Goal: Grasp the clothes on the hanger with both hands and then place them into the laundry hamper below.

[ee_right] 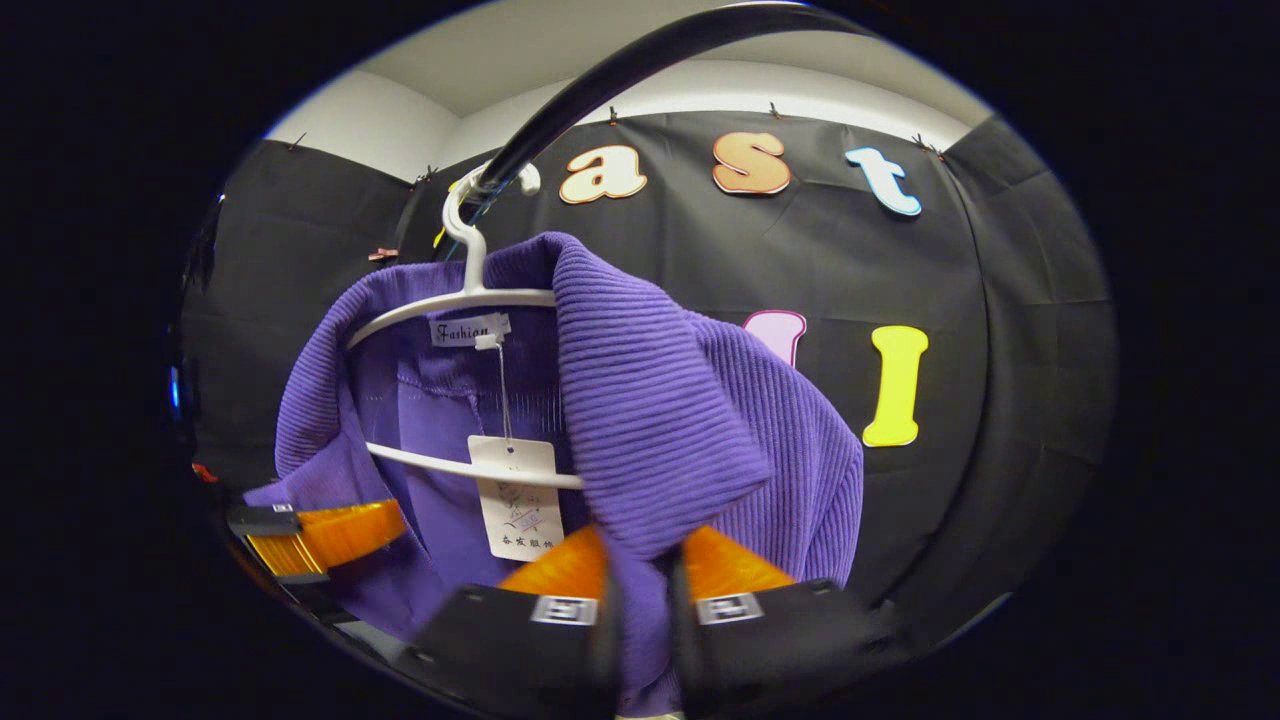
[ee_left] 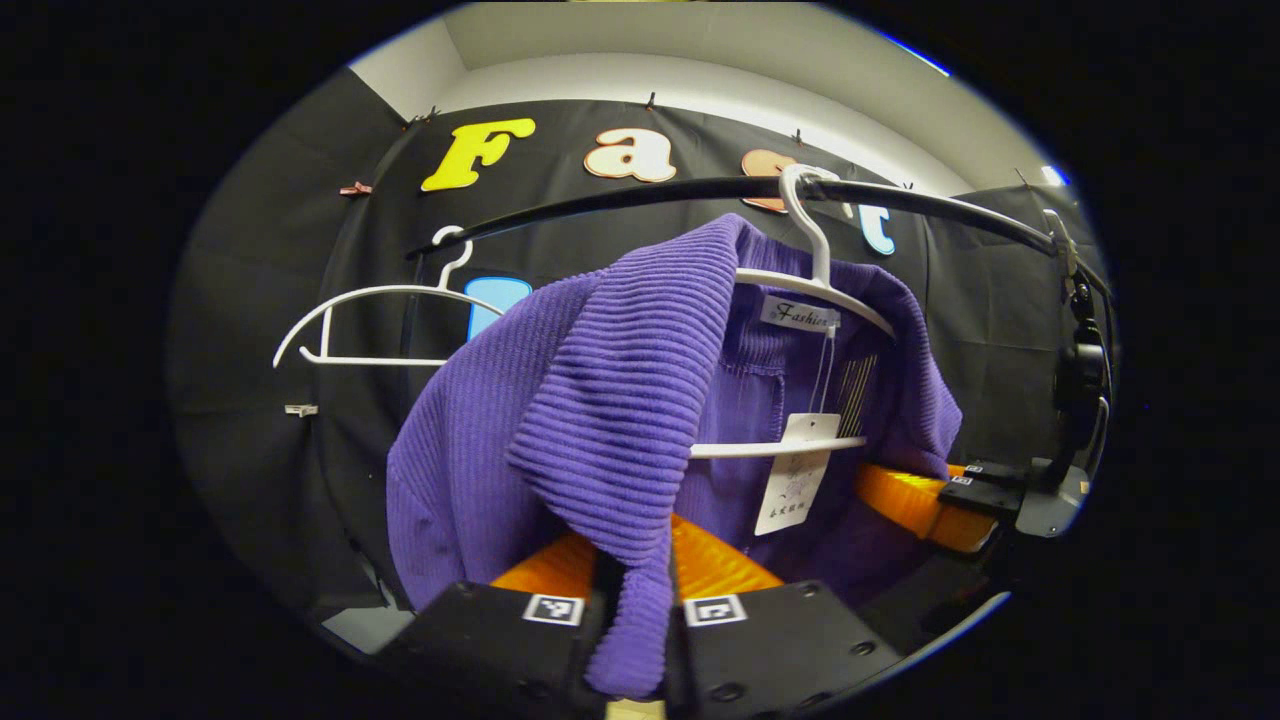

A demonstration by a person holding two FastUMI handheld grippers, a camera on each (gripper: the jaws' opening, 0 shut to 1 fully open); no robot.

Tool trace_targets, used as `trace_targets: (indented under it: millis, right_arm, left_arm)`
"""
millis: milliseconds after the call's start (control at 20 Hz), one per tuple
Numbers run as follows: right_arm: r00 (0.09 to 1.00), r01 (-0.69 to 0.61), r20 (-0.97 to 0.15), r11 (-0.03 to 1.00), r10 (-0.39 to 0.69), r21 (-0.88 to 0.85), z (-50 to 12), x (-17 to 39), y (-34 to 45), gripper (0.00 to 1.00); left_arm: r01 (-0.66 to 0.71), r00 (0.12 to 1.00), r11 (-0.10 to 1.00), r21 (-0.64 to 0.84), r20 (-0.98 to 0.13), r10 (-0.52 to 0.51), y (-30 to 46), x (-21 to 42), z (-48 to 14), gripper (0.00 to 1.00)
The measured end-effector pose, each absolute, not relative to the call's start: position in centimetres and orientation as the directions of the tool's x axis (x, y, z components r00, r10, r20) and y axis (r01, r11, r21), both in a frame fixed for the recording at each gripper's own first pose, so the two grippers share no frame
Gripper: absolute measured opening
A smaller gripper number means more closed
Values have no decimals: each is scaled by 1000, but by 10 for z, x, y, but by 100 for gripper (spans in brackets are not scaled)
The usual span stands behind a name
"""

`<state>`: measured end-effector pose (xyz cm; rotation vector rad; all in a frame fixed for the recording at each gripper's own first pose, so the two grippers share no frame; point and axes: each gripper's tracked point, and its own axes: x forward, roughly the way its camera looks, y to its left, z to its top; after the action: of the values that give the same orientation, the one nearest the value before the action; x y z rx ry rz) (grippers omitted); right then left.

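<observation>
A purple ribbed-knit sweater (ee_left: 600, 400) hangs on a slim white plastic hanger (ee_left: 815, 285), whose hook sits over a glossy black rail (ee_left: 650, 195) that curves across the booth. The knit is thick, with broad horizontal ridges on the folded collar and finer vertical ribs down the body; a white paper tag (ee_left: 795, 480) dangles on a thread inside the neck, below a small sewn label. In the left gripper view, the left gripper (ee_left: 632, 600) has its fingers pinched tight on a fold of the collar edge. In the right gripper view, the right gripper (ee_right: 640, 600) likewise clamps a fold of the knit between both fingers. A second white hanger (ee_left: 370, 320) hangs bare on the rail, beside the sweater.
</observation>
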<state>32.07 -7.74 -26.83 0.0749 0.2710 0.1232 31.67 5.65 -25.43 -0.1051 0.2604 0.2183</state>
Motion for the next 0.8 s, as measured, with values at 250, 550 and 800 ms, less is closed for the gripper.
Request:
trace_targets:
  millis: [250, 550, 800]
  right_arm:
    - [945, -125, -258, 949, 203, 289, -285, 345, -74, 14]
    - [931, -158, -238, 894, 276, 419, -288, 354, -72, 14]
    - [905, -211, -201, 805, 375, 554, -276, 357, -83, 14]
  left_arm:
    - [-257, 934, 961, -99, -279, 222, 71, 320, -254, 9]
    - [-296, 926, 952, -79, -270, 265, 90, 320, -247, 9]
    - [-352, 920, 935, -39, -196, 338, 118, 317, -217, 7]
